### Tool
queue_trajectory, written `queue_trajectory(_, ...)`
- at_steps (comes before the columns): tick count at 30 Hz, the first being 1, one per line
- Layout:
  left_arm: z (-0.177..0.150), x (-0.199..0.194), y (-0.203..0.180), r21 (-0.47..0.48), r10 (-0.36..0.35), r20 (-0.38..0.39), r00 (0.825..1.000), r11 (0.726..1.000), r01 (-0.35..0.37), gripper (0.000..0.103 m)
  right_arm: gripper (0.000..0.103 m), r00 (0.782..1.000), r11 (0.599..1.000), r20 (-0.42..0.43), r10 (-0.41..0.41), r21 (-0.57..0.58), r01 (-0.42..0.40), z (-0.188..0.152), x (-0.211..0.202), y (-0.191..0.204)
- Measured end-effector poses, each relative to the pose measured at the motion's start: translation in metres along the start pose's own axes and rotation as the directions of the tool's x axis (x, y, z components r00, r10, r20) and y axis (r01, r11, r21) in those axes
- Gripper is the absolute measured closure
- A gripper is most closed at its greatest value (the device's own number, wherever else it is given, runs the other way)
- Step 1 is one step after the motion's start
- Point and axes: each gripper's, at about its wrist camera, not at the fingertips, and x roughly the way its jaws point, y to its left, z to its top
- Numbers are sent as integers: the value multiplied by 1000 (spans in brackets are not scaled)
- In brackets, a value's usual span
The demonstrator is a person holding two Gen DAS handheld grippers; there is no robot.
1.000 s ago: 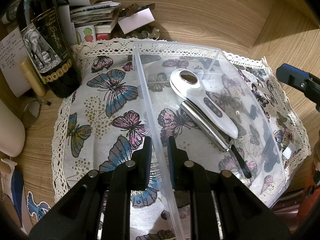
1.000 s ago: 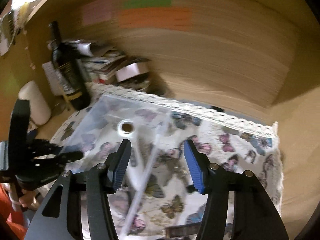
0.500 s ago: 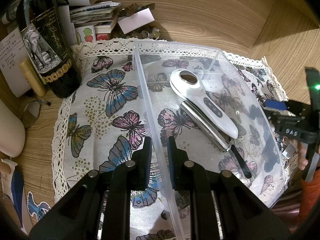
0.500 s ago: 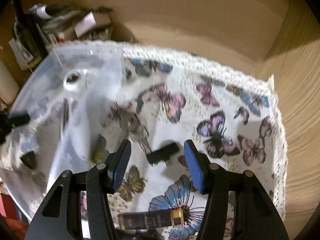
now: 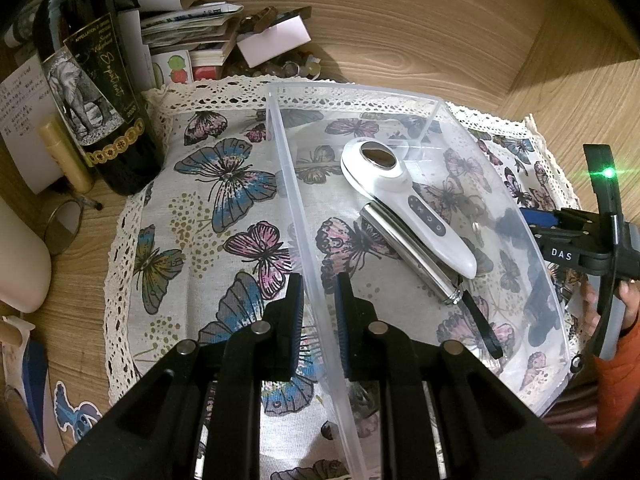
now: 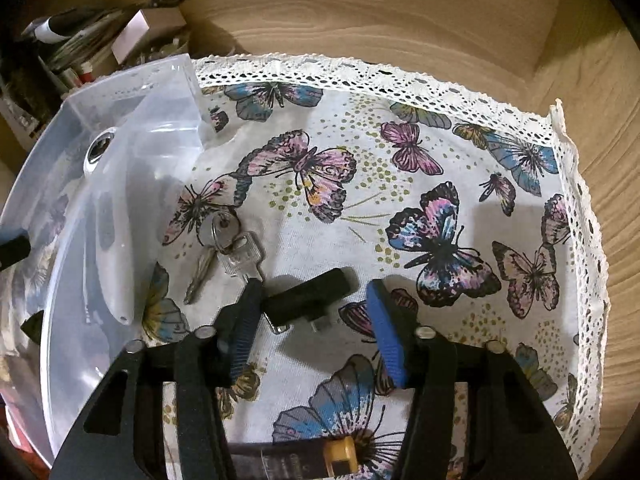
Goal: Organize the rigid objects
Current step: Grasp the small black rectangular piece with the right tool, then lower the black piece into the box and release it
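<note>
A clear plastic box (image 5: 288,184) stands on a butterfly cloth (image 5: 192,216). My left gripper (image 5: 319,304) is shut on the box's left wall. Inside lie a white handheld device (image 5: 404,200) and a silver pen-like tool (image 5: 408,256). In the right wrist view the box (image 6: 120,168) is at left. My right gripper (image 6: 314,308) is open, low over the cloth (image 6: 400,184), with a small black adapter (image 6: 308,294) between its fingers. A bunch of keys (image 6: 228,252) lies just beyond, beside the box.
A dark wine bottle (image 5: 92,80), a lip balm stick (image 5: 64,156), a small mirror (image 5: 62,226) and stacked papers (image 5: 192,28) crowd the back left. A dark tube with a gold band (image 6: 304,456) lies under my right gripper. A wooden wall rises behind.
My right gripper has swung from over the box down to the cloth on its right, stopping over the black adapter. The left gripper and the box have not moved.
</note>
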Motion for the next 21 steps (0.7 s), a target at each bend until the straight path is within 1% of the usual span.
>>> queue_trajectory(5, 0, 1, 0, -4, 1, 2, 1000, 1000, -1, 88, 62, 999, 1000, 27, -17, -4, 17, 2, -3, 1)
queue_trajectory(10, 0, 1, 1, -4, 0, 2, 1000, 1000, 0, 88, 62, 995, 1000, 100, 5, 3, -6, 7, -31, 8)
queue_trajectory(13, 0, 1, 1, -5, 0, 3, 1000, 1000, 0, 88, 62, 985, 999, 169, 34, -11, -33, 12, -56, 18)
queue_trajectory(16, 0, 1, 1, -9, -2, 2, 1000, 1000, 2, 88, 62, 969, 997, 233, 81, -31, -76, 14, -82, 33)
queue_trajectory(19, 0, 1, 1, -5, -1, 3, 1000, 1000, 1, 88, 62, 957, 991, 263, 125, -68, -111, 17, -96, 49)
queue_trajectory(21, 0, 1, 1, -1, 0, 6, 1000, 1000, 0, 88, 62, 949, 986, 276, 150, -114, -123, 20, -102, 66)
